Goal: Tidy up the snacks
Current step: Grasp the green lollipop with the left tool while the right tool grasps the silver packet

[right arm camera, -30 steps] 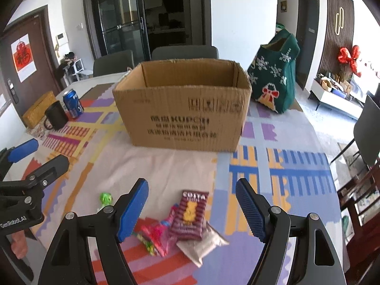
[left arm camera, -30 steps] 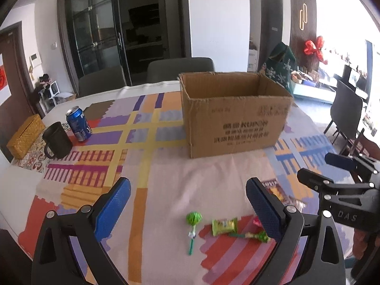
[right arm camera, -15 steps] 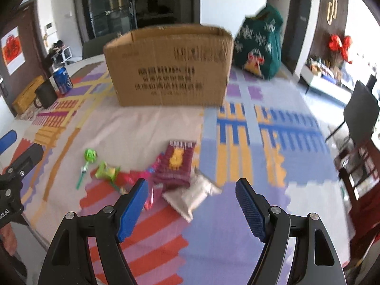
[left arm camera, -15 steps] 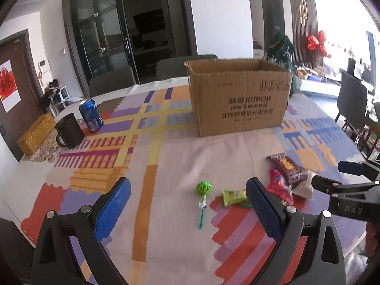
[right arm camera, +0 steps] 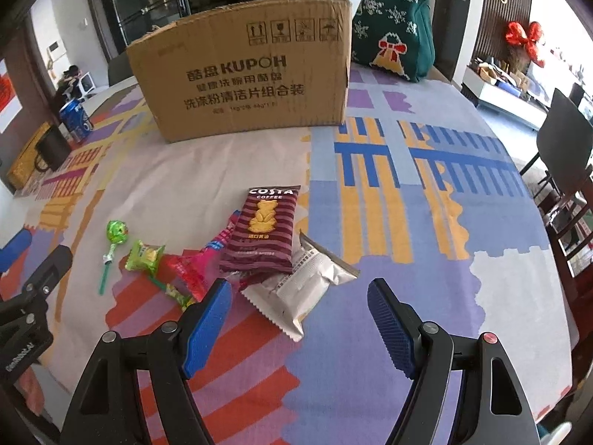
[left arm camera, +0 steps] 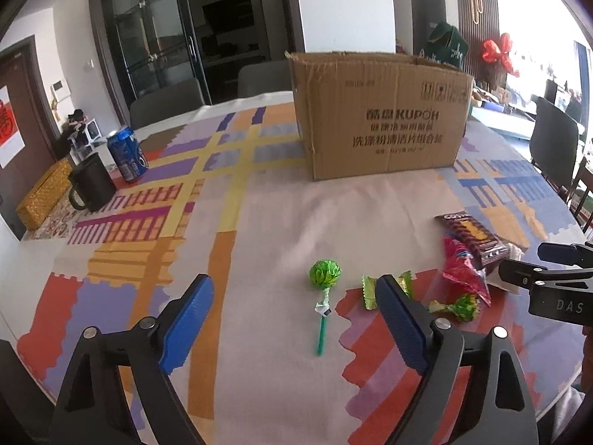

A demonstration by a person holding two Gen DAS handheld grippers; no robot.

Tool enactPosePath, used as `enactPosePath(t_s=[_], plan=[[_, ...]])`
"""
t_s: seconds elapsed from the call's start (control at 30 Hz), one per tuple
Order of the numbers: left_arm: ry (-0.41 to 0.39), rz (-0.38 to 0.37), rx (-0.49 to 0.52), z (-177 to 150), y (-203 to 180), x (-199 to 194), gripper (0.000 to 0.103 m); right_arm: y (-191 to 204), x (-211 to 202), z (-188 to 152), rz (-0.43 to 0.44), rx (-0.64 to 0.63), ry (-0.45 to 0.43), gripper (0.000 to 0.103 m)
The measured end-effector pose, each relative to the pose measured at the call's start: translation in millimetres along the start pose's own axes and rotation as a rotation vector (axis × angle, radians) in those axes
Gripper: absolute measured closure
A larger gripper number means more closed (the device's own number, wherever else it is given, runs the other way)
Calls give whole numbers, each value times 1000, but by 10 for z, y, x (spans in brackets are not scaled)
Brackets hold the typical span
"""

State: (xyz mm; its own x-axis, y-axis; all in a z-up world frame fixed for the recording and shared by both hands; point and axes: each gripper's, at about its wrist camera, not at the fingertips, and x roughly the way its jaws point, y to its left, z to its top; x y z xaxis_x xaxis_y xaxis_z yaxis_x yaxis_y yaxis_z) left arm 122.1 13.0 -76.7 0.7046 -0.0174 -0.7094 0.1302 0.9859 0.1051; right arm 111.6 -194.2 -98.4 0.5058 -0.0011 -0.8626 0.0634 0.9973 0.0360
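Observation:
A cardboard box [left arm camera: 381, 115] [right arm camera: 252, 70] stands open-topped at the far middle of the table. Snacks lie in front of it: a green lollipop [left arm camera: 324, 273] [right arm camera: 117, 233], a green candy [left arm camera: 370, 289] [right arm camera: 145, 256], a pink-red wrapper [left arm camera: 459, 267] [right arm camera: 192, 267], a maroon Costa cookie pack [left arm camera: 472, 235] [right arm camera: 265, 231] and a silver packet [right arm camera: 300, 282] under it. My left gripper [left arm camera: 292, 298] is open above the table, just short of the lollipop. My right gripper [right arm camera: 300, 296] is open, low over the silver packet.
A blue soda can [left arm camera: 128, 154] [right arm camera: 76, 118], a black mug [left arm camera: 92, 183] [right arm camera: 52, 148] and a woven yellow box [left arm camera: 44, 196] sit at the table's far left. A green Christmas bag [right arm camera: 396, 26] stands behind the cardboard box. Dark chairs [right arm camera: 563, 141] surround the table.
Both grippers have dropped lower and moved in toward the snacks. The snacks and the box look larger and nearer. Both stay open and empty.

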Motion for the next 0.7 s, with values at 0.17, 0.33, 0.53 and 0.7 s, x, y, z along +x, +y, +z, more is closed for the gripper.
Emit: enactPosePath(t_s=[0.17,0.33,0.53,0.7], plan=[[24,-18,3,22,2,193,20,-3,129,25,-16,11,30,27],[47,-41,0,50,-3,347,26,-28,219,36,-44,21,53,27],[88,-65,-5,81,-25,545,38,-45,303,53,-50,36,66,27],[129,-86,-19,75,-25,659,48,-44,363,83,-63,40,77,34]])
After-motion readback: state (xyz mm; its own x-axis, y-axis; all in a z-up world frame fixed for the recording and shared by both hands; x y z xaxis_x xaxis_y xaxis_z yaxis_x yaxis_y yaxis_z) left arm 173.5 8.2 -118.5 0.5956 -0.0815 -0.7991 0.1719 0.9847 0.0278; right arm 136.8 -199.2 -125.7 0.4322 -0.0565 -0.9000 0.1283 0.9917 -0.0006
